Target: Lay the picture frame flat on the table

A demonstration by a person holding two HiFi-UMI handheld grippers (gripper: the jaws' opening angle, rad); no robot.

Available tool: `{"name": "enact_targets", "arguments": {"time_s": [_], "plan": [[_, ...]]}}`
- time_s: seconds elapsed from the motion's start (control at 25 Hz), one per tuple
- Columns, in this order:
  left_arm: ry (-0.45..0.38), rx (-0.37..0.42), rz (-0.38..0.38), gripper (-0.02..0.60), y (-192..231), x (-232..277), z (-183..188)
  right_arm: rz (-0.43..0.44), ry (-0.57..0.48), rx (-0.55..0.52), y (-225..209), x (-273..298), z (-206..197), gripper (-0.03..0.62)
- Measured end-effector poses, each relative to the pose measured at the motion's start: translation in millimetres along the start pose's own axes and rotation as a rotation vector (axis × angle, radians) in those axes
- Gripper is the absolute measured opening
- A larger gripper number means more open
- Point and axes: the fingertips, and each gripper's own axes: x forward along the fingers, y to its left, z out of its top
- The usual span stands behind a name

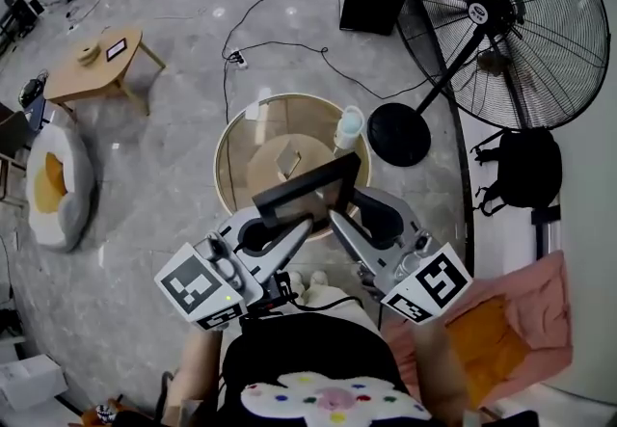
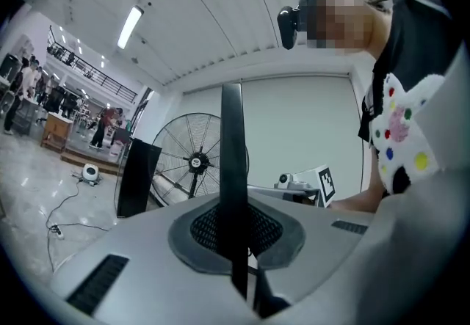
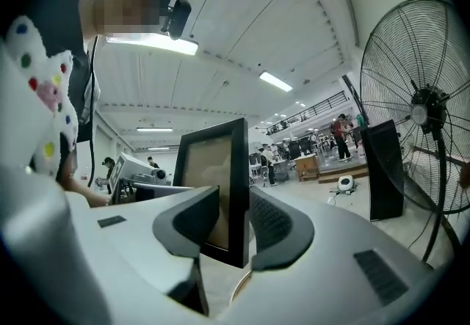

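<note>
A black picture frame (image 1: 308,192) hangs tilted over the near rim of a round glass table (image 1: 224,150). My left gripper (image 1: 304,223) is shut on its lower edge. In the left gripper view the frame (image 2: 233,155) stands edge-on, pinched between the pads of that gripper (image 2: 235,243). My right gripper (image 1: 335,218) reaches in from the right. Seen from the right gripper, the frame (image 3: 213,169) stands between that gripper's jaws (image 3: 235,228), which are spread wider than the frame is thick, so it is open.
A pale bottle (image 1: 349,126) and a small wooden piece (image 1: 287,162) stand on the glass table. A large floor fan (image 1: 501,20) with a round base (image 1: 398,134) is at the right, a black bag (image 1: 525,170) beside it. A low wooden table (image 1: 92,64) sits far left.
</note>
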Motion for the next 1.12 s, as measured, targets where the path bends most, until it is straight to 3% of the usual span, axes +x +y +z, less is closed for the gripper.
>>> {"name": "enact_targets", "arguments": {"time_s": [0.44,0.88,1.12], "plan": [[-0.014,-0.050,0.038,0.037,8.2,-1.7,-2.8,-0.047,-0.021,0.074,-3.8,-3.1,-0.7,0.103],[0.016,-0.038,0.207,0.133,24.7,-4.1,-9.7,-0.179,-0.063,0.095,-11.4,-8.6,-0.3,0.100],[0.036,-0.020,0.308,0.147,37.7,-12.7,-16.1,-0.248,-0.053,0.094,-24.2,-12.3,-2.6,0.100]]}}
